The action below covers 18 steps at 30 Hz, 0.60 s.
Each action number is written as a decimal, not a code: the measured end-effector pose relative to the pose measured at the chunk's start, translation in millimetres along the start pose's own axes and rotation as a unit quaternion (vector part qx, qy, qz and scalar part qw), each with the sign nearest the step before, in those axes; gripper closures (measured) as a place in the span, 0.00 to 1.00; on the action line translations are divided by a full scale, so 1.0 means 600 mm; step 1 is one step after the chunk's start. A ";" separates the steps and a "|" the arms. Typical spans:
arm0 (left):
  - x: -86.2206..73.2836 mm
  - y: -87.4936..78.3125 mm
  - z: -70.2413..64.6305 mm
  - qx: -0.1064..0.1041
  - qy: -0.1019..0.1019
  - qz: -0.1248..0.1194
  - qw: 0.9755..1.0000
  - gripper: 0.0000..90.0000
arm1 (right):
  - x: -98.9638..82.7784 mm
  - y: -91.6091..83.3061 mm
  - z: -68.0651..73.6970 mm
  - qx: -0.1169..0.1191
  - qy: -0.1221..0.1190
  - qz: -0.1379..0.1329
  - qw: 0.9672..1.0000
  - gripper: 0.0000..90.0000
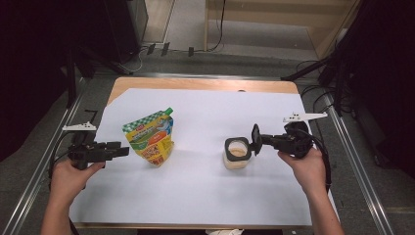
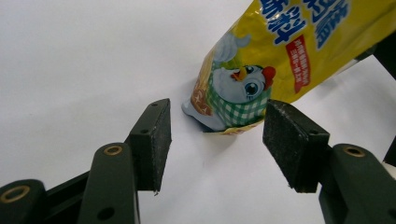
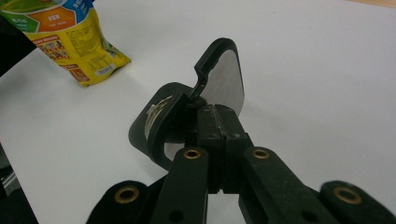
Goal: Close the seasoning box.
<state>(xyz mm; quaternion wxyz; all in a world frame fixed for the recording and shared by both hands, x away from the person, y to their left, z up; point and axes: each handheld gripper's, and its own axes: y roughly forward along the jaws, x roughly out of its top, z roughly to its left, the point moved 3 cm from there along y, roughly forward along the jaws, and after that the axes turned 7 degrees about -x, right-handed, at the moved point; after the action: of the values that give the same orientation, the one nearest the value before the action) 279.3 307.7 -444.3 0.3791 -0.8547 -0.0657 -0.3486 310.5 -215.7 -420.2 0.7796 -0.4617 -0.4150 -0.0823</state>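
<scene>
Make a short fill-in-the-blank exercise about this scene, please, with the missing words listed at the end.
1. The left gripper has its jaws ____ in front of the yellow pouch.
2. The right gripper is shut on the jar's flip ____.
3. The jar stands on the ____ sheet.
4. The pouch shows a cartoon ____.

Missing words: open; lid; white; chicken
</scene>
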 end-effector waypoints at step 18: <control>0.006 0.024 -0.004 0.008 0.006 -0.005 1.000 0.49 | 0.001 0.012 0.019 0.018 -0.008 -0.008 1.000 1.00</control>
<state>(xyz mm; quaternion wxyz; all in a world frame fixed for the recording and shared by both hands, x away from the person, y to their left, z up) 286.2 295.4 -449.7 0.3845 -0.8491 -0.0702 -0.3553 307.9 -202.7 -421.8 0.7837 -0.4454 -0.4261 -0.0772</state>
